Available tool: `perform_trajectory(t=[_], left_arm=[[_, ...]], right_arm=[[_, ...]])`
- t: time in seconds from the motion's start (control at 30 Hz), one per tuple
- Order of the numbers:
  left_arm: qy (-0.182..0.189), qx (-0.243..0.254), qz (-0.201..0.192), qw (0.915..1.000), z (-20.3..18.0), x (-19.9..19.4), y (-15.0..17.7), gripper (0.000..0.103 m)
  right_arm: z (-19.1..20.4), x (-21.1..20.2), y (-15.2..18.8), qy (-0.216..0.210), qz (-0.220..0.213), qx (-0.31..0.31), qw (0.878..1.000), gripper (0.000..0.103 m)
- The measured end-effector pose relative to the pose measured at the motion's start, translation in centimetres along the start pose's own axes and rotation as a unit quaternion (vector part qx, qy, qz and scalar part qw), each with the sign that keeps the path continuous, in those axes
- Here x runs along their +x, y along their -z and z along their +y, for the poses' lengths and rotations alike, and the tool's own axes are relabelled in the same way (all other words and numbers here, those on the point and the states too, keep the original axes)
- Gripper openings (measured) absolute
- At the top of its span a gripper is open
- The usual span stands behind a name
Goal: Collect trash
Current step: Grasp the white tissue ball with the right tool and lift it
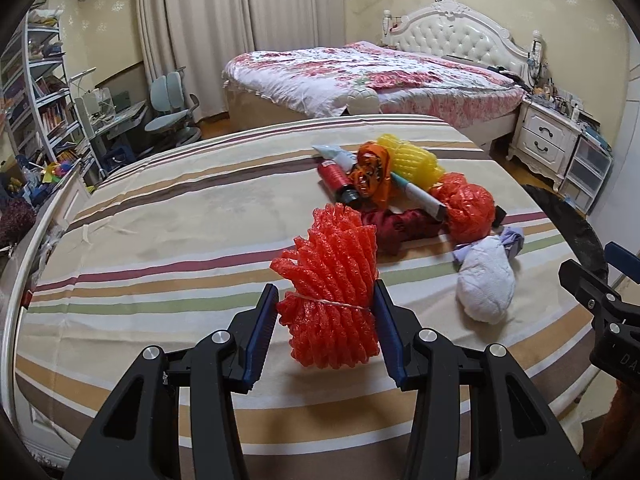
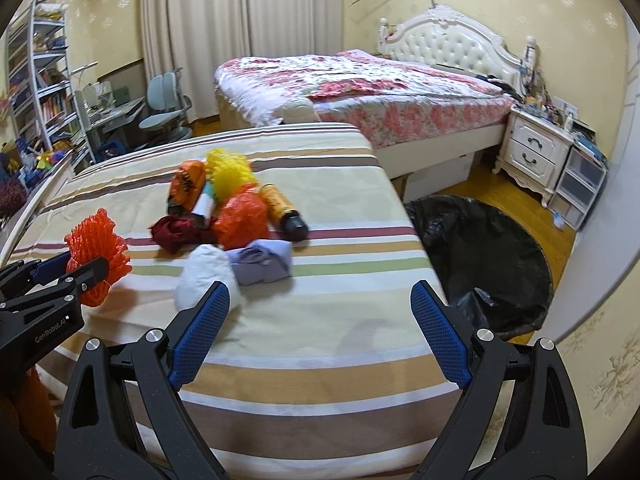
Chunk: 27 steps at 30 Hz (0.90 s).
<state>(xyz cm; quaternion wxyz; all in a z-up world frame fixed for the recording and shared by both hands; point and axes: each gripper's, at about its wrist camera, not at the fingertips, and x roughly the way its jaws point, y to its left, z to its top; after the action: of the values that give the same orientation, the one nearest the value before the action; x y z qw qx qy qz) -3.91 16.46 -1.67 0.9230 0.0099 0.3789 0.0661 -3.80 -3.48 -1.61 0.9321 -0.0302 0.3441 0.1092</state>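
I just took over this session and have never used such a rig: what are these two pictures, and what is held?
No robot: a person holds two handheld grippers, each with a fisheye camera looking along its fingers. In the left wrist view, the left gripper is shut on a red foam net. In the right wrist view, the right gripper is open and empty over the striped bedspread. The trash pile includes a yellow foam net, a white wad and a bottle. A black-lined bin stands beside the bed.

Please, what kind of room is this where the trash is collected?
Most likely a home bedroom: a double bed with a tufted headboard, a white nightstand beside it, and a study desk with a chair by the curtains.
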Motion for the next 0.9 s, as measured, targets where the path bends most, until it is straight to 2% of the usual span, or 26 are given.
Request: perform_trajectory(t=[0.1, 0.17, 0.3, 0.43, 0.5, 0.57, 0.63, 0.9], left_arm=[[-0.017, -0.005, -0.004, 0.9998, 1.3, -0.1, 0.3, 0.047], [-0.024, -0.009, -0.006, 0.9997, 2.0, 0.0, 0.5, 0.047], [-0.028, -0.023, -0.004, 0.9993, 3.2, 0.3, 0.8, 0.047], [-0.027, -0.033, 0.0, 0.9991, 4.1, 0.5, 1.2, 0.047], [-0.027, -0.036, 0.0, 0.999, 4.3, 0.6, 1.4, 0.047], [-0.027, -0.037, 0.001, 0.9989, 4.5, 0.7, 1.5, 0.047], [-0.024, -0.04, 0.002, 0.9989, 4.5, 0.8, 1.5, 0.047], [-0.017, -0.043, -0.01, 0.9989, 4.5, 0.1, 1.3, 0.047]], right_arm=[[1.3, 0.3, -0.1, -0.013, 0.008, -0.013, 1.0, 0.09], [2.3, 0.5, -0.2, -0.026, 0.013, -0.022, 0.999, 0.084], [4.3, 0.9, -0.3, -0.039, 0.02, -0.04, 0.998, 0.081], [5.9, 1.9, -0.3, -0.049, 0.031, -0.054, 0.997, 0.073], [6.5, 2.4, -0.3, -0.047, 0.039, -0.061, 0.996, 0.068], [6.8, 2.9, 0.0, -0.054, 0.049, -0.062, 0.995, 0.049], [6.9, 3.1, 0.2, -0.053, 0.053, -0.063, 0.995, 0.041], [6.4, 0.9, -0.2, -0.049, 0.023, -0.065, 0.996, 0.039]])
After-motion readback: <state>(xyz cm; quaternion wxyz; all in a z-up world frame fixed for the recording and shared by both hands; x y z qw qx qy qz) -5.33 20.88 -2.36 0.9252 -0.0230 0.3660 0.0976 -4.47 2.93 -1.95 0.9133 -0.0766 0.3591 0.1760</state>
